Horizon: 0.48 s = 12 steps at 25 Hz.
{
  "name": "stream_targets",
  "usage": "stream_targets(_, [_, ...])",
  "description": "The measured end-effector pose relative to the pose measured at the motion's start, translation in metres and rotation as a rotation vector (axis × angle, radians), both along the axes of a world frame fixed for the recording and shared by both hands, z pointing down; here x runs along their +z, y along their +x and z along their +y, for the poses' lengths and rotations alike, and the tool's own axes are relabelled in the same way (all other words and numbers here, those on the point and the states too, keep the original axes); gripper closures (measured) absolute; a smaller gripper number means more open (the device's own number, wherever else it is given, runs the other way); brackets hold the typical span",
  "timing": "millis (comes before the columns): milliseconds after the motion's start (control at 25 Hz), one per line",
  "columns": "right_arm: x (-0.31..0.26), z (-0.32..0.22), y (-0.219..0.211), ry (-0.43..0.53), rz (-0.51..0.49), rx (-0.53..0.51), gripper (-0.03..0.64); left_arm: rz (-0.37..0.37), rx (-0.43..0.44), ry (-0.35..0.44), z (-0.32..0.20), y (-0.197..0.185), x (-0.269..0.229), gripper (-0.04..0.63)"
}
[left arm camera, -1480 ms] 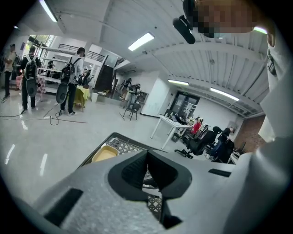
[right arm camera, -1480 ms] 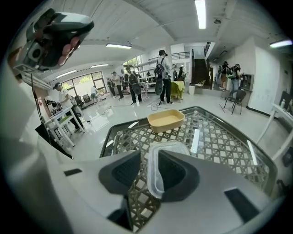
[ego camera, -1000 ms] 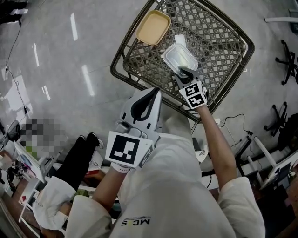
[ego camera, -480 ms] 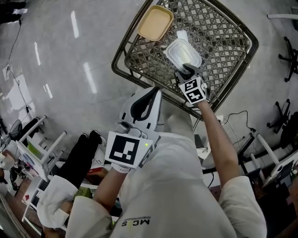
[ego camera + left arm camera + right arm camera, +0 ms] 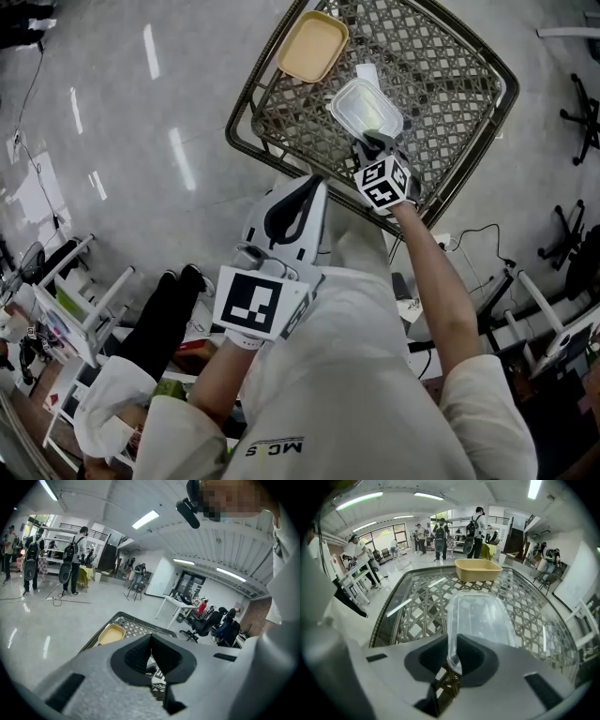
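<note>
My right gripper (image 5: pixel 377 142) (image 5: pixel 453 660) is shut on the near rim of a clear plastic container (image 5: pixel 366 106) (image 5: pixel 478 616), which it holds over a woven lattice table (image 5: pixel 450 66) (image 5: pixel 412 606). A shallow tan tray (image 5: pixel 311 45) (image 5: pixel 477 569) (image 5: pixel 109 634) rests at the table's far corner. A second clear piece (image 5: pixel 367 71) lies on the lattice just beyond the container. My left gripper (image 5: pixel 285 208) (image 5: pixel 150 648) hangs shut and empty near the person's chest, short of the table's near edge, with nothing between its jaws.
The table has a dark metal rim (image 5: pixel 246 112) and stands on a glossy grey floor (image 5: pixel 112 141). Several people with backpacks (image 5: pixel 477 526) stand far off. White desks (image 5: pixel 174 606) and office chairs (image 5: pixel 206 625) are off to the side. Cables (image 5: pixel 469 239) run on the floor by the table.
The right gripper has carried the clear container forward and tilted it flatter over the lattice. The left gripper has barely moved.
</note>
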State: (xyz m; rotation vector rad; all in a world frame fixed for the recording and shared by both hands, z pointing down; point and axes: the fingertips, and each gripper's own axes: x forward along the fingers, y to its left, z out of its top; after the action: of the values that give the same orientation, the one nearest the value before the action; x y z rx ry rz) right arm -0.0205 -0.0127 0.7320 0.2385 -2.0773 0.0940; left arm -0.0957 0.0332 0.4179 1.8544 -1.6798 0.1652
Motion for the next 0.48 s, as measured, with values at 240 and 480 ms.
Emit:
stream_targets(240, [0.001, -0.001, 0.002, -0.035, -0.003, 0.034, 0.546, -0.011, -0.004, 0.005, 0.005, 0.001, -0.002, 0.571])
stream_targets(480, [-0.01, -0.007, 0.008, -0.03, -0.033, 0.062, 0.546, -0.02, -0.001, 0.026, 0.005, 0.001, -0.009, 0.571])
